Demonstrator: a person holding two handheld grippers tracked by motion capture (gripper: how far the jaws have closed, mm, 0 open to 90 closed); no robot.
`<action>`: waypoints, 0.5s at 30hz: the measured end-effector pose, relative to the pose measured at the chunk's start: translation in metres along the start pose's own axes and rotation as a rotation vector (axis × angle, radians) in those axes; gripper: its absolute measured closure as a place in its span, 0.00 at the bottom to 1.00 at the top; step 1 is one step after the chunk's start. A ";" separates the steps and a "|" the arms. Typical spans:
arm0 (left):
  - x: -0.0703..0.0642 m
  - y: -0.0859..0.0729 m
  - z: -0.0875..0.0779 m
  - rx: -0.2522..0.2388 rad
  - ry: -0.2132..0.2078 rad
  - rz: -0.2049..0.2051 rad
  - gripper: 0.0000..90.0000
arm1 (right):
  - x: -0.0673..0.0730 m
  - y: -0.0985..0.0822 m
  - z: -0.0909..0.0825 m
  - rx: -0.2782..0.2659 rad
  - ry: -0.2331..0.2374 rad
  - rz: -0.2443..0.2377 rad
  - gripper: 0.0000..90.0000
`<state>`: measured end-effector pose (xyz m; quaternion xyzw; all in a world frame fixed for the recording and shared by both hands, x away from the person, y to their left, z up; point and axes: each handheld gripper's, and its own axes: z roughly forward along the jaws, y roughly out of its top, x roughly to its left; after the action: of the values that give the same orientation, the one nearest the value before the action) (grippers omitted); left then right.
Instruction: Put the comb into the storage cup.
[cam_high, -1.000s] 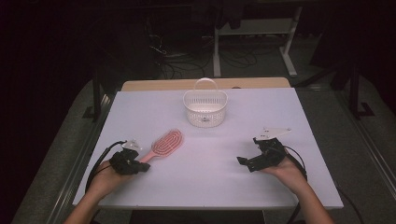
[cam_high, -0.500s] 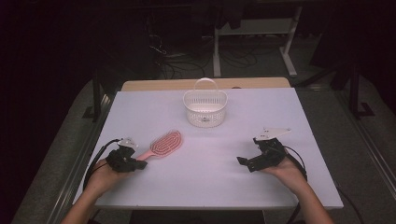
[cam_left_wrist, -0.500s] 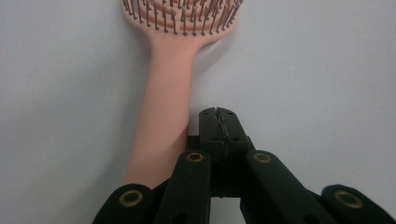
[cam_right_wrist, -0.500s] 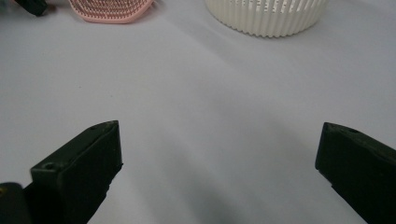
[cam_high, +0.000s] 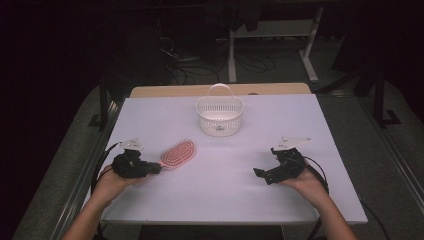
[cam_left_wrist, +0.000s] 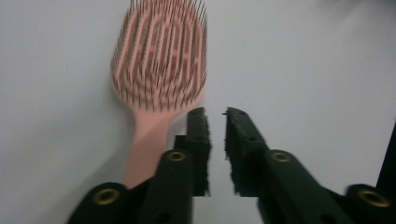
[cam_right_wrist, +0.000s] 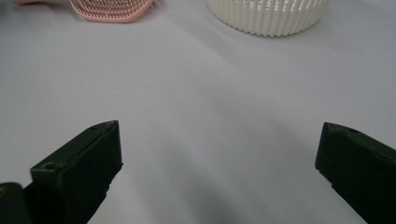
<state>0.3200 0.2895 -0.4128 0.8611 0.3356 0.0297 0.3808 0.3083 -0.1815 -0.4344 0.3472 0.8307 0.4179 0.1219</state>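
Observation:
A pink hairbrush (cam_high: 177, 153) lies bristles up on the white table (cam_high: 225, 200), left of centre, its handle towards my left gripper (cam_high: 155, 169). In the left gripper view the brush (cam_left_wrist: 159, 60) lies ahead and its handle runs down beside and under the left jaw. My left gripper (cam_left_wrist: 215, 114) has just been opening; a narrow gap shows, with only bare table in it. My right gripper (cam_high: 260, 173) rests at the right in the person's hand. Its jaws stand wide open (cam_right_wrist: 219, 128) over bare table.
A white slatted basket (cam_high: 220, 117) with a hoop handle stands at the middle back of the table; its wall (cam_right_wrist: 266, 18) and the brush head (cam_right_wrist: 112, 9) show far ahead in the right gripper view. Dark floor, cables and a stand lie beyond the far edge.
My left hand and gripper have shifted slightly away from the person, beside the brush handle. The brush, the basket and the right gripper have kept still.

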 end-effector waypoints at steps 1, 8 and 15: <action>-0.001 0.002 0.000 -0.017 -0.006 0.002 0.81 | 0.000 0.000 0.000 -0.001 0.000 0.001 0.00; -0.007 0.019 0.004 -0.107 -0.016 0.074 0.49 | 0.000 0.000 -0.001 -0.004 -0.001 0.002 0.00; -0.013 0.025 0.010 -0.150 -0.029 0.110 0.30 | 0.000 0.000 -0.001 -0.006 0.000 -0.001 0.00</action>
<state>0.3267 0.2630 -0.4004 0.8476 0.2793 0.0632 0.4468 0.3075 -0.1817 -0.4336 0.3464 0.8296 0.4203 0.1230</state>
